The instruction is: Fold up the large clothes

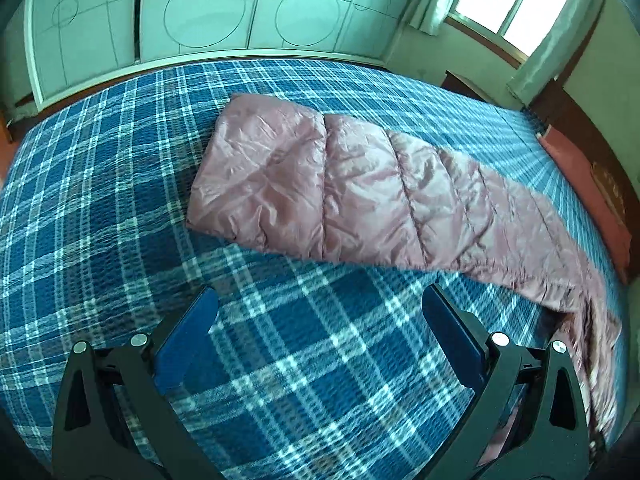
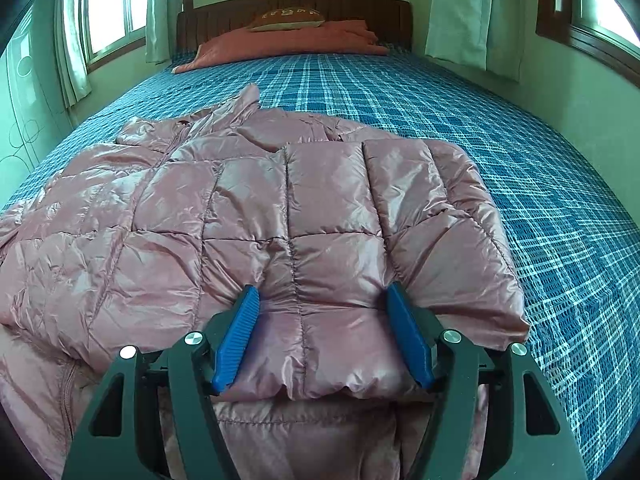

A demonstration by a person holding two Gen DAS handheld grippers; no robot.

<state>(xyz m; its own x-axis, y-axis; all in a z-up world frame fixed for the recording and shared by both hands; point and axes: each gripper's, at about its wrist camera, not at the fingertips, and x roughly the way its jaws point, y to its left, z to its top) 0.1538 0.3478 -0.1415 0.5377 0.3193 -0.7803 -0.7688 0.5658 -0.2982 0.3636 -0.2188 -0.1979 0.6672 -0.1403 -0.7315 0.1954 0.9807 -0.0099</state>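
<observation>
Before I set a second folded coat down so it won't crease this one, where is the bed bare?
Bare bedspread lies right of the pink jacket, over to the curtained wall, and between its collar and the orange blanket. The left gripper hangs open over another bare stretch, bordered by the wardrobe. It is crowded under the right gripper.

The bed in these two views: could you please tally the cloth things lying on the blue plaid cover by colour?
Pink: 1, the quilted jacket
Orange-red: 1, the folded blanket by the headboard
Brown: 1, the small pillow on that blanket
Total: 3
</observation>
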